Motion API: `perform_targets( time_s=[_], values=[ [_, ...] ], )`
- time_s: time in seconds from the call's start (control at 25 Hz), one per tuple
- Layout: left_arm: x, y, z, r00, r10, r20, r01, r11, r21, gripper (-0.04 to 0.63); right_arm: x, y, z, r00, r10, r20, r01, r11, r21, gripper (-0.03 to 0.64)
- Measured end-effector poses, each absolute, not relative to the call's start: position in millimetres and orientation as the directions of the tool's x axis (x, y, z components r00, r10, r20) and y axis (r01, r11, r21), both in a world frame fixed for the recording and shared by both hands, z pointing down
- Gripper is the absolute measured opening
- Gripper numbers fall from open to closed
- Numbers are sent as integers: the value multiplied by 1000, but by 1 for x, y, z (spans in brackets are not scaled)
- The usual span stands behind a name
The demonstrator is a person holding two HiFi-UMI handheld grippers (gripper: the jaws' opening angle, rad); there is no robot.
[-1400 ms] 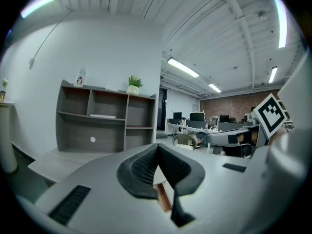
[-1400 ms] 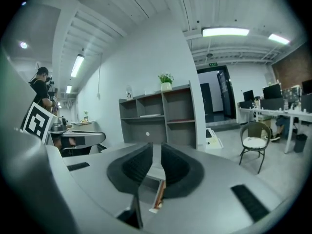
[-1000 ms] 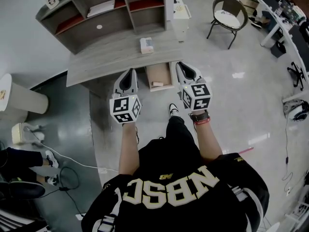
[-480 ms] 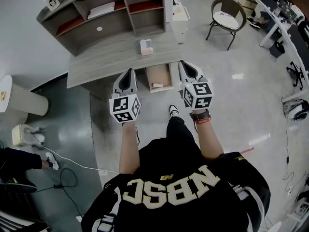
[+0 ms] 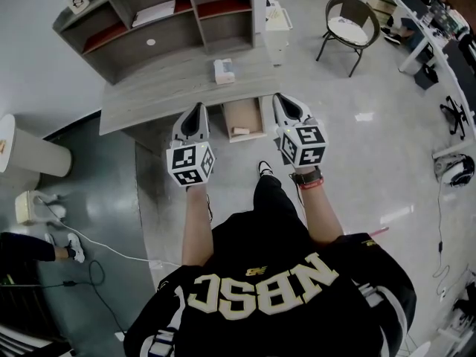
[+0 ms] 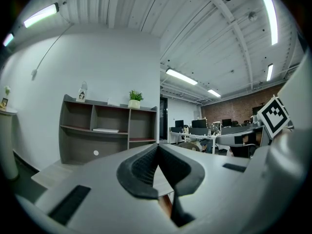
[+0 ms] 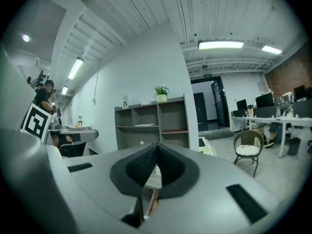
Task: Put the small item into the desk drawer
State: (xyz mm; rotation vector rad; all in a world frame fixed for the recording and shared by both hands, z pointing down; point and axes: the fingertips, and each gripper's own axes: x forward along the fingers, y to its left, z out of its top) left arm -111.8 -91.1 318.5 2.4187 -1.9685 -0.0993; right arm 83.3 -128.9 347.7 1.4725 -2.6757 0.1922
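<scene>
A grey desk (image 5: 156,88) stands in front of me in the head view. Near its back edge lies a small white and pink box (image 5: 223,71). Under the desk's front edge a wooden drawer (image 5: 245,110) is pulled open, and a small pale item (image 5: 240,131) lies in it. Held in the air to the drawer's left, my left gripper (image 5: 198,110) is shut and empty. My right gripper (image 5: 281,103) is at the drawer's right, also shut with nothing in it. In each gripper view the black pads (image 6: 157,150) (image 7: 156,147) meet at their tips.
A grey shelf unit (image 5: 163,21) sits at the back of the desk. A white cabinet (image 5: 277,21) stands to its right, and a round chair (image 5: 349,24) farther right. At the left are a white round stand (image 5: 30,151) and a cable (image 5: 111,251) on the floor.
Both grippers stay beside the open drawer, almost unmoved. At the lower left, a person's legs have drawn back toward the picture's edge.
</scene>
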Motion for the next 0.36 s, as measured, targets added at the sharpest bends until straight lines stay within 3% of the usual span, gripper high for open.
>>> perform_targets(
  time_s=[0.36],
  values=[
    [-119,-141,341,192,-981,5,-979,-191,74,13,73,-188,388,-540,-813,217,-840,535,-90,8]
  ],
)
